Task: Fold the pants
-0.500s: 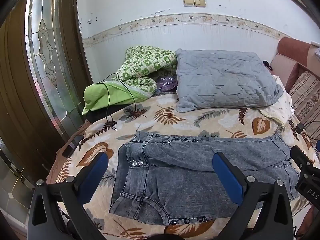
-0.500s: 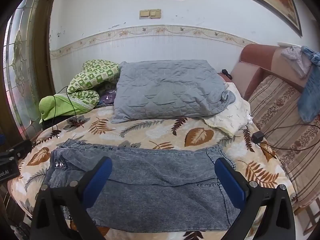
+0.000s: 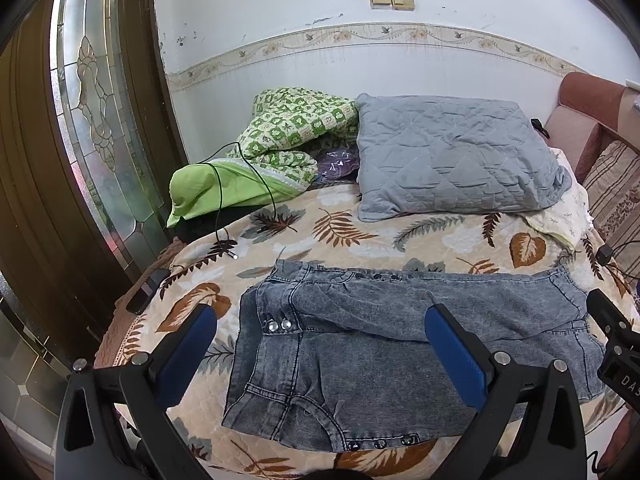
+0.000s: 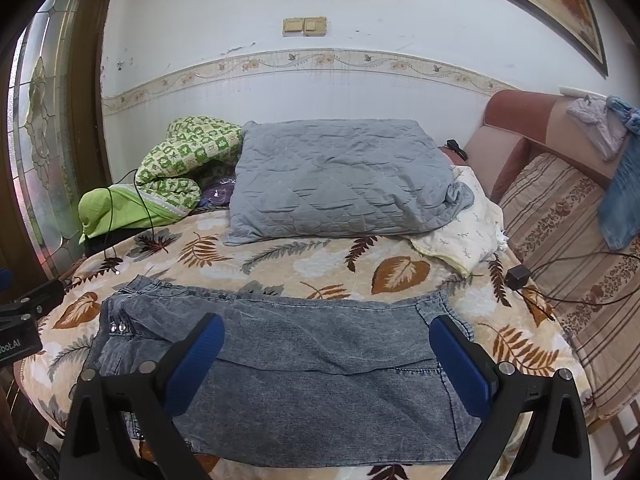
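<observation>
- At the far left a dark wooden door with a patterned glass panel (image 3: 100, 128) stands beside the bed, and a dark flat thing, perhaps a phone (image 3: 148, 291), lies at the bed's left edge.
- Your left gripper (image 3: 320, 354) hangs above the waist end of the pants, jaws spread wide with nothing between the blue pads.
- The pants (image 3: 400, 352) lie flat across the near part of the leaf-print bedspread (image 3: 360, 236), waistband to the left, legs running right.
- They look grey, acid-washed denim, with two metal studs at the waist, a row of snaps along the near edge and another along the far edge.
- I judge one fold done: one layer lies over the other lengthwise, its edge a slanting line across the middle. The crosswise folding seems not yet begun.
- Behind them sit a green quilt (image 3: 296, 136) and a grey pillow (image 3: 452, 160), well apart from the pants.
- Your right gripper (image 4: 326, 360) hovers over the leg end, equally wide open and holding nothing.
- At the right is a striped sofa cushion (image 4: 568, 240), with a charger and cable (image 4: 518, 276) just beside the hems.
</observation>
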